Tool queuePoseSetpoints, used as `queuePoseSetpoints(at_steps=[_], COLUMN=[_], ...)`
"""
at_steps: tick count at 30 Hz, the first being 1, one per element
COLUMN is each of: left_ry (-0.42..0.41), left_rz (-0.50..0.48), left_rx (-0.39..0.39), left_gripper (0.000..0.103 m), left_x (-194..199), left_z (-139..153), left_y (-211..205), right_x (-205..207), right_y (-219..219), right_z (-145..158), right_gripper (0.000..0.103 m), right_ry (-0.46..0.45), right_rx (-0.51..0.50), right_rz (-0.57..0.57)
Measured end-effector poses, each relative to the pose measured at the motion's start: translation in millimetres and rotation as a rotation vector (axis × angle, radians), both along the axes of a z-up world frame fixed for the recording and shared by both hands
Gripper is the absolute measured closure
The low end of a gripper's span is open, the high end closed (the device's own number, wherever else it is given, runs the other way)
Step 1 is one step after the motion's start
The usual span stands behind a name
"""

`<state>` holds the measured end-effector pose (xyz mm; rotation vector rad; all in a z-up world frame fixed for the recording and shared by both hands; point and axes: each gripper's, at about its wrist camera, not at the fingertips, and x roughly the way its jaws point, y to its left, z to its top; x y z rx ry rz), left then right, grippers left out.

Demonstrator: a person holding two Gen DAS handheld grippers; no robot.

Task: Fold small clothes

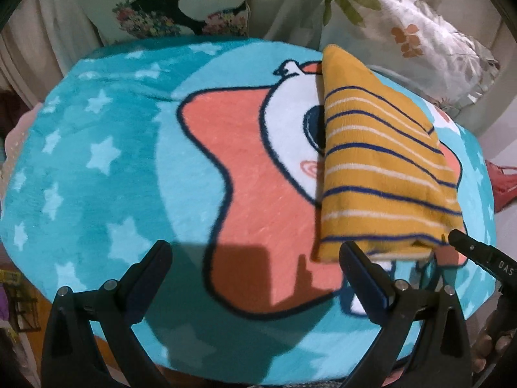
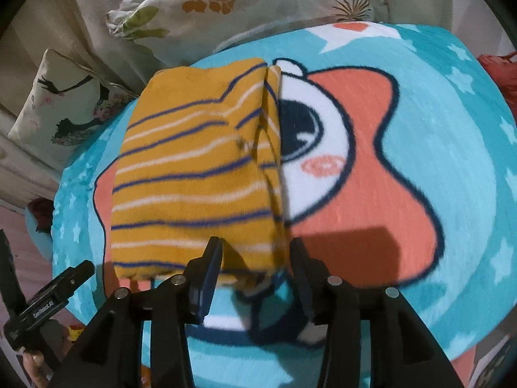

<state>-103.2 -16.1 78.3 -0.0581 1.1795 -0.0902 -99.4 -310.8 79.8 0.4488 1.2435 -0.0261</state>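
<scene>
A mustard-yellow garment [image 1: 381, 168] [image 2: 194, 168] with navy and white stripes lies folded in a long stack on a teal cartoon blanket [image 1: 97, 161] [image 2: 452, 161]. My left gripper [image 1: 255, 249] hangs wide open over the blanket, just left of the garment's near edge, with nothing between its fingers. My right gripper [image 2: 255, 245] is open over the garment's near right corner. The cloth's edge lies between and below its fingers, and the pads stand apart from it. The left wrist view catches one black tip of the right tool [image 1: 465, 242] at the garment's near corner.
A pillow with a black silhouette and flowers [image 1: 168, 9] [image 2: 61, 110] and a leaf-print pillow [image 1: 404, 32] [image 2: 226, 0] lean behind the blanket. Something red [image 1: 499, 184] [image 2: 497, 68] lies off one edge. The left tool's body [image 2: 58, 291] shows at lower left.
</scene>
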Motion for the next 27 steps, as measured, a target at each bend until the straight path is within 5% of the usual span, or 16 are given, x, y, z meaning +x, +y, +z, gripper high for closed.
queuePoseSetpoints(at_steps=[18,27], left_ry=[-0.088,-0.336], left_rz=[-0.132,-0.089], left_rx=[0.062,0.117], left_gripper=[0.000,0.000], left_x=[-67.6,-98.0], left_z=[18.1,62.4], left_y=[49.2,57.9], right_x=[-82.8,-104.5], right_y=[79.7,98.7], right_z=[5.3,25.2], right_gripper=[0.048,0.046], right_ry=[0.023,0.002], right_rx=[-0.027,-0.081], right_rz=[-0.065,-0.083])
